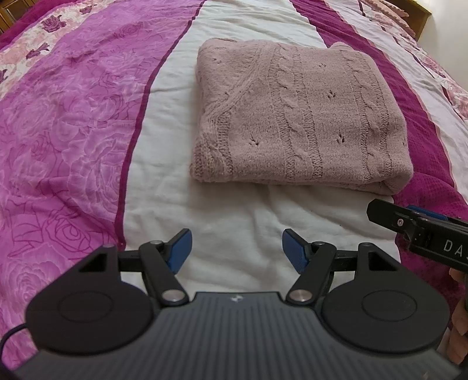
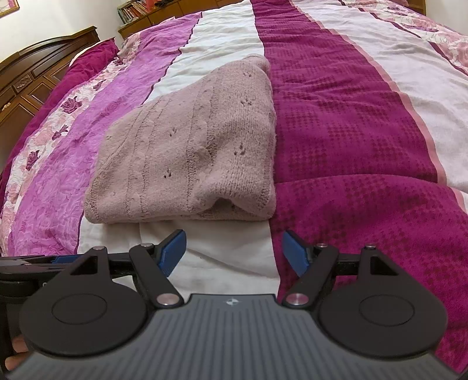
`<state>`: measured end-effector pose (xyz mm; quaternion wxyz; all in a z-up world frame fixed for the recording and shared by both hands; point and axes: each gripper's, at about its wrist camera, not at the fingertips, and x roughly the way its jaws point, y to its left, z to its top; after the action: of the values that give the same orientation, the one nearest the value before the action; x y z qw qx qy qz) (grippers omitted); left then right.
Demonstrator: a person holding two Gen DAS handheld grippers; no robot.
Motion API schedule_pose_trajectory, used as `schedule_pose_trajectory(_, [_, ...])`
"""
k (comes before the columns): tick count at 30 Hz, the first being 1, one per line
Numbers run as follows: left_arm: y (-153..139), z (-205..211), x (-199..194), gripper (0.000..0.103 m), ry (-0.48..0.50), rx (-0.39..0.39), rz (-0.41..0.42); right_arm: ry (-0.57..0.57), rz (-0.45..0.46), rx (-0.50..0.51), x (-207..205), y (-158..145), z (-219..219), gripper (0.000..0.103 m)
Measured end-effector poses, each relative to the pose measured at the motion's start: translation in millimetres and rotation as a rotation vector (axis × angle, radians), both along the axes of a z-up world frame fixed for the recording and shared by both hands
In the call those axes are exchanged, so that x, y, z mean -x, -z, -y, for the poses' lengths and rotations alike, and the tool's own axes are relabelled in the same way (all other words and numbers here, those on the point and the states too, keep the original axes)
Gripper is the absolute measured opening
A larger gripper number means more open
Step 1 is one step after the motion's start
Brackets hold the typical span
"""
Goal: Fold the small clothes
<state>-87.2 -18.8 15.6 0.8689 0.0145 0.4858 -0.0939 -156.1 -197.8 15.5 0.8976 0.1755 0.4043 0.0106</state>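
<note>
A dusty-pink cable-knit sweater (image 1: pixel 298 114) lies folded into a thick rectangle on the white stripe of the bedspread; it also shows in the right wrist view (image 2: pixel 187 157). My left gripper (image 1: pixel 237 248) is open and empty, hovering over the white stripe a short way in front of the sweater's near edge. My right gripper (image 2: pixel 234 248) is open and empty, in front of the sweater's near right corner. The right gripper's body (image 1: pixel 421 231) shows at the right edge of the left wrist view; the left gripper's finger (image 2: pixel 35 260) shows at the left of the right wrist view.
The bedspread has a pink rose-patterned band (image 1: pixel 64 131) on the left and a dark magenta band (image 2: pixel 351 146) on the right. A wooden headboard (image 2: pixel 38 76) and a shelf with books (image 2: pixel 137 11) stand at the far left.
</note>
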Motion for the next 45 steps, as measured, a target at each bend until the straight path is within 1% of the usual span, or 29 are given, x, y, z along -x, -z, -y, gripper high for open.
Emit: schedule_pose_trajectory(45, [0.2, -0.1, -0.2, 0.070, -0.009, -0.013, -0.005, 0.003, -0.006, -0.012, -0.4, 4.1, 0.9, 0.079])
